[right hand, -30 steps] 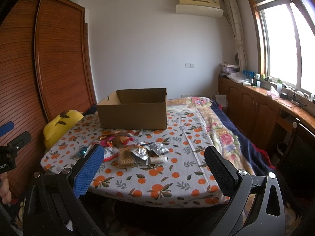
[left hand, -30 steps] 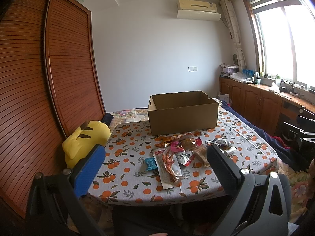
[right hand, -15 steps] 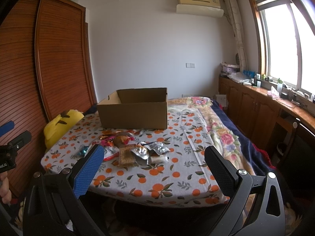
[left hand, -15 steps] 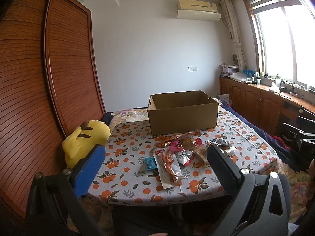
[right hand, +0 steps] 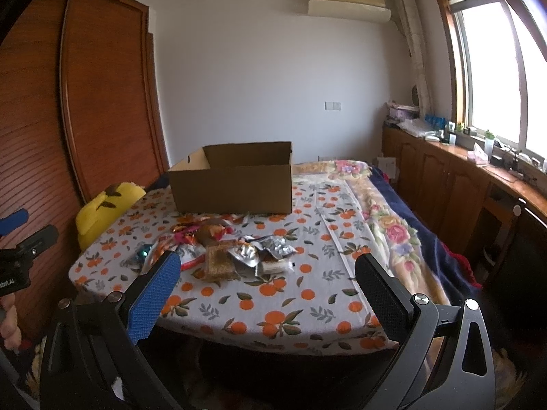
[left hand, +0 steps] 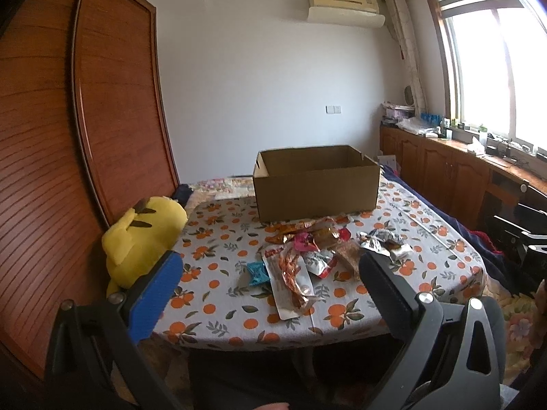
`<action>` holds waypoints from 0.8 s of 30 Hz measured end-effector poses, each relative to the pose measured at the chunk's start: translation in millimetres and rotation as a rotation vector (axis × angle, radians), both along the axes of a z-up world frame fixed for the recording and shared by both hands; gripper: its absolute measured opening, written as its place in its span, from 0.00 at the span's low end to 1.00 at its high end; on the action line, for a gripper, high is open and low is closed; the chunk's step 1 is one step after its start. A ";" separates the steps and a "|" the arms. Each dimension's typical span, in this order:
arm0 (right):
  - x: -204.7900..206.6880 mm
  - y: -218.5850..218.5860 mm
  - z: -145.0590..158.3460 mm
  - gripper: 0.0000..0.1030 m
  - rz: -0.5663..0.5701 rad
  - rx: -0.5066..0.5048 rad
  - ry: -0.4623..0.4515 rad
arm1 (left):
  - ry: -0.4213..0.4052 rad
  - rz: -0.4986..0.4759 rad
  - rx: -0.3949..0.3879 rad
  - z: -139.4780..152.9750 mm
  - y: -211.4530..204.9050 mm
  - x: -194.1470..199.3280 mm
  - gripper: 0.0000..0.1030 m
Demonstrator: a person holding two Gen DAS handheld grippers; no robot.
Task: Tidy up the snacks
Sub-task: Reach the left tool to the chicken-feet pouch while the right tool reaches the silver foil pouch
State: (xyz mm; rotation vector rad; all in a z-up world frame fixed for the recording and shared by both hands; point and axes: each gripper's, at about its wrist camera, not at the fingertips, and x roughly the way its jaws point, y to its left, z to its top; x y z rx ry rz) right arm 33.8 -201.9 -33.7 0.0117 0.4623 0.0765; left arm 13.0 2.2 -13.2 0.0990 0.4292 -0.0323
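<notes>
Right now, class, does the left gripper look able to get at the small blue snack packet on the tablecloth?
Probably yes: the left gripper is open and empty, and the blue snack packet lies alone at the pile's near left edge, uncovered.

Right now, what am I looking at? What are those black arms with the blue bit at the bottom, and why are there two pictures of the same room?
Those black arms are grabbing tools. A person holds one in each hand, and each tool carries a small camera that looks out between its two fingers. So one picture comes from the left tool and the other from the right tool. The blue bit is a grippy pad on one finger.

Both tools are open and hold nothing. They hang in front of a table with an orange-print tablecloth. On it lies a pile of snack packets, and behind the pile stands an open cardboard box. A yellow plush toy sits beside the table.

In the right picture you can even see the left tool at the edge, with the person's hand holding it.
</notes>
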 end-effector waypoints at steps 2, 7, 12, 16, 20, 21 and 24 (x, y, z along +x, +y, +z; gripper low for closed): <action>4.7 -0.3 -4.4 1.00 0.008 -0.003 0.009 | 0.026 -0.003 -0.002 -7.9 1.8 8.5 1.00; 24.4 -1.4 -17.1 1.00 0.035 -0.011 0.025 | 0.090 -0.017 -0.021 -28.7 5.4 34.0 1.00; 55.7 -3.3 -32.7 1.00 0.073 -0.014 0.058 | 0.179 -0.046 -0.043 -53.9 5.3 71.0 1.00; 79.7 -6.9 -44.9 1.00 0.102 -0.022 0.081 | 0.230 -0.056 -0.056 -69.7 7.0 98.8 0.98; 100.5 -9.2 -57.7 1.00 0.118 -0.029 0.108 | 0.302 -0.078 -0.118 -86.7 13.2 127.0 0.95; 104.2 -10.2 -61.1 1.00 0.123 -0.030 0.113 | 0.323 -0.082 -0.127 -91.5 13.5 134.6 0.95; 116.0 -13.1 -72.1 1.00 0.135 -0.026 0.134 | 0.374 -0.087 -0.144 -103.4 13.0 155.6 0.90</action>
